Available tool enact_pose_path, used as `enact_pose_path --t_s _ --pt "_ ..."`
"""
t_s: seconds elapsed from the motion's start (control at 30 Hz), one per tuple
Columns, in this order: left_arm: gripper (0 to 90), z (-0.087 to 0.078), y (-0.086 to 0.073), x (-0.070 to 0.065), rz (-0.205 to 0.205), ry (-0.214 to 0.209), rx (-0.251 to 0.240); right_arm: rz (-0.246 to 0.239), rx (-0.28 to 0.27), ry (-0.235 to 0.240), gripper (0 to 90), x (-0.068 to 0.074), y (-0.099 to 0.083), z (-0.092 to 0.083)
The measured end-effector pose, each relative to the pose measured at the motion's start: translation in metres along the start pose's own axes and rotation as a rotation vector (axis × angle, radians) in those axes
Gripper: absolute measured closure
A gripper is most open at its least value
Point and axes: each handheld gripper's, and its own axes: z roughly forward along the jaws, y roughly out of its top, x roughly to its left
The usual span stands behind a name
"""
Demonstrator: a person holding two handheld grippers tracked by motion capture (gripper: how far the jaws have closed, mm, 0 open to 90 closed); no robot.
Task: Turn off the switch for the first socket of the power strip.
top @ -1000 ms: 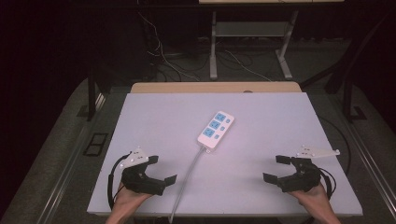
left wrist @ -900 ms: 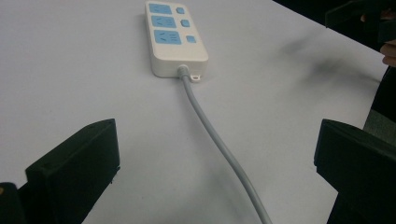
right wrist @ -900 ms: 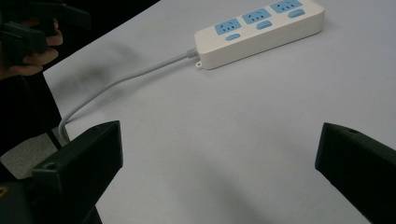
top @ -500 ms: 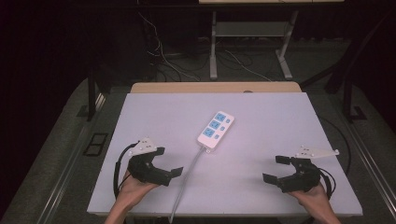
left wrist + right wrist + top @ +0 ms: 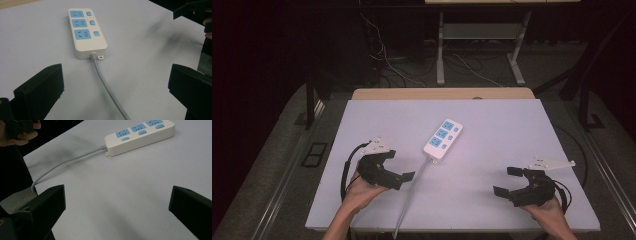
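A: Where does the white plastic power strip with three blue sockets [image 5: 442, 139] lie?

B: Flat on the pale lilac table [image 5: 492, 125], ahead of the left gripper [image 5: 396, 165] and just beyond its fingers [image 5: 41, 87]. In the left gripper view the strip [image 5: 85, 30] sits between the two fingers but farther out, its cord end turned toward them.

A: And the cord?

B: The grey round cable [image 5: 412, 192] leaves the near end of the strip, runs back toward the person and passes just beside the left gripper's lower finger, going off the table's near edge. In the left gripper view the cable [image 5: 107, 85] runs down the gap between the fingers, touching neither.

A: How do the left fingers stand?

B: Spread wide, holding nothing, low over the table.

A: The right gripper [image 5: 507, 181]?

B: Its fingers [image 5: 42, 206] are spread wide too, empty, pointing across the table toward the strip. The strip [image 5: 140, 133] lies well apart from them, far ahead and off to one side; the cable [image 5: 65, 161] curves away beyond the one finger.

A: Are the hands visible?

B: Yes, the left hand [image 5: 357, 190] and the right hand [image 5: 544, 210] each grip a handle from the near edge.
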Motion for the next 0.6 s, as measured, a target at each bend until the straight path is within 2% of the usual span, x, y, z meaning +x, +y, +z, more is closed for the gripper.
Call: enact_pose_path --t_s 0.6 --pt "0.0 0.015 0.025 0.005 0.032 -0.017 0.042 0.001 0.008 0.0 0.6 0.0 -0.001 0.001"
